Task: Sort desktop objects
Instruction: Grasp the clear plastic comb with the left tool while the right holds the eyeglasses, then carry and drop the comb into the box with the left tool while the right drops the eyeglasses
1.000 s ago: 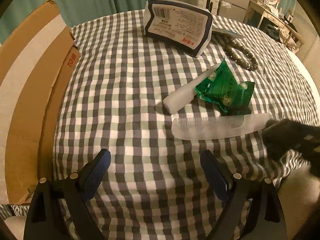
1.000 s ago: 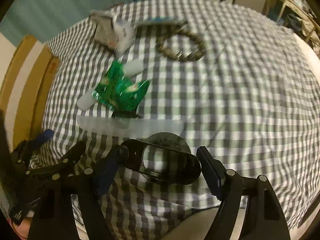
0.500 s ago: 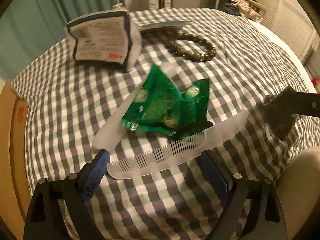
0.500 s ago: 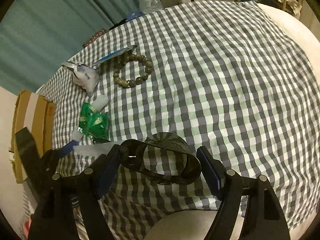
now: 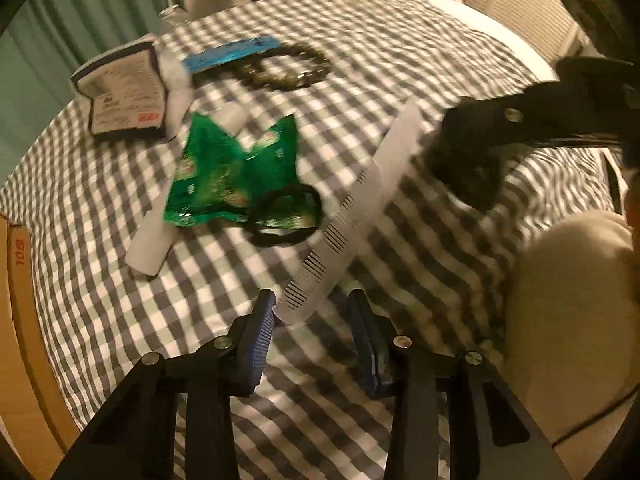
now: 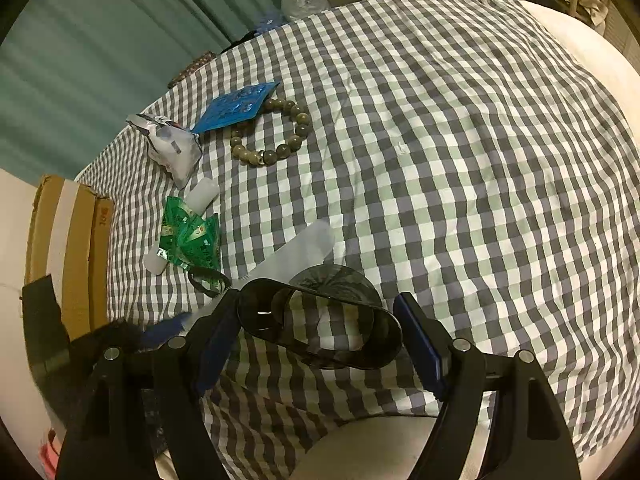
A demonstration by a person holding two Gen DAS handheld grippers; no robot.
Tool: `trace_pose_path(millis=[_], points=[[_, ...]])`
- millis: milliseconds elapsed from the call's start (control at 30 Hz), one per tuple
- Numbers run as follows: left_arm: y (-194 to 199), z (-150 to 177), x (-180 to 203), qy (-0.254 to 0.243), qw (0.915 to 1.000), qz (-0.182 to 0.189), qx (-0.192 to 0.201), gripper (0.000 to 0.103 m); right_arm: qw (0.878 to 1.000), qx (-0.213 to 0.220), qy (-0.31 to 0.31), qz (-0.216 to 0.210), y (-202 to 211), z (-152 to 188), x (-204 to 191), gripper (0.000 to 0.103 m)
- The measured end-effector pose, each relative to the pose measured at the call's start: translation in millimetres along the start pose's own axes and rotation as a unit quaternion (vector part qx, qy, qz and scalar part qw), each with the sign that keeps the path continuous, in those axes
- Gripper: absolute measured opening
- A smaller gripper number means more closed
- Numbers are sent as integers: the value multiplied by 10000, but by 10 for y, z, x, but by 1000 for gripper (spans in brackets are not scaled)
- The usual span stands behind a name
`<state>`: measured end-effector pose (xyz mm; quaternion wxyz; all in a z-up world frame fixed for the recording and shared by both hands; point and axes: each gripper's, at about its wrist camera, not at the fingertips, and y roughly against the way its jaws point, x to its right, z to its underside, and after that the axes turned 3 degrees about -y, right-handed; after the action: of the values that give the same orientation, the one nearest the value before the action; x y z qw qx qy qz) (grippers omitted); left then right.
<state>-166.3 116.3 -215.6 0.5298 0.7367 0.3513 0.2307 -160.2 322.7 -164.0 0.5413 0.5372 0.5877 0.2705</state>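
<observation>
Frosted plastic comb (image 5: 362, 208), glossy green foil wrapper (image 5: 228, 176), checked cloth (image 6: 460, 160).
</observation>
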Motion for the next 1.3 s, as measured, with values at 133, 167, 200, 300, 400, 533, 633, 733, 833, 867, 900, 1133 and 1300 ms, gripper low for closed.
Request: trace_pose_path(millis=[133, 167, 200, 300, 400, 533, 633, 733, 833, 867, 900, 1133, 1300], points=[[-30, -88, -27, 60, 9998, -205, -8, 57, 10000, 35, -46, -19, 12, -5, 16, 77], [-48, -109, -44, 91, 9997, -237, -8, 61, 10000, 42, -58, -32, 17, -4, 23, 77], [-62, -126, -52, 90, 9997, -222, 17, 61, 10000, 44, -68, -44, 19, -5, 28, 77], [-165, -172, -8, -65, 9998, -180, -7, 60, 9999, 7, -118, -89, 2, -13, 52, 77], [-208, -184, 11, -131, 9999, -3, -51, 40, 9998, -21, -160, -119, -12, -16, 72, 77], [-130, -115, 16, -187, 9994, 226, -177, 26, 9997, -55, -207, -124, -27, -22, 95, 77], [-49, -1, 28, -134, 9994, 237, -218, 26, 9998, -36, -182, -99, -9, -19, 88, 77], [51, 104, -37, 117, 9990, 382, -207, 26, 9999, 12, -158, -49, 29, -6, 74, 77], [100, 208, -31, 115, 9983, 397, -402, 26, 9999, 40, -147, -18, 70, 9, 61, 77], [111, 246, -42, 91, 9981, 395, -454, 26, 9999, 56, -137, -7, 82, 11, 52, 77], [105, 277, -20, 49, 9979, 396, -505, 26, 9999, 77, -117, 1, 99, 17, 38, 77], [-45, 153, 36, 193, 9980, 322, -513, 31, 10000, 73, -4, 6, 99, 52, -51, 77], [-146, -10, 70, 228, 9976, 355, -544, 36, 9999, 21, -107, -24, 61, 46, 7, 77]])
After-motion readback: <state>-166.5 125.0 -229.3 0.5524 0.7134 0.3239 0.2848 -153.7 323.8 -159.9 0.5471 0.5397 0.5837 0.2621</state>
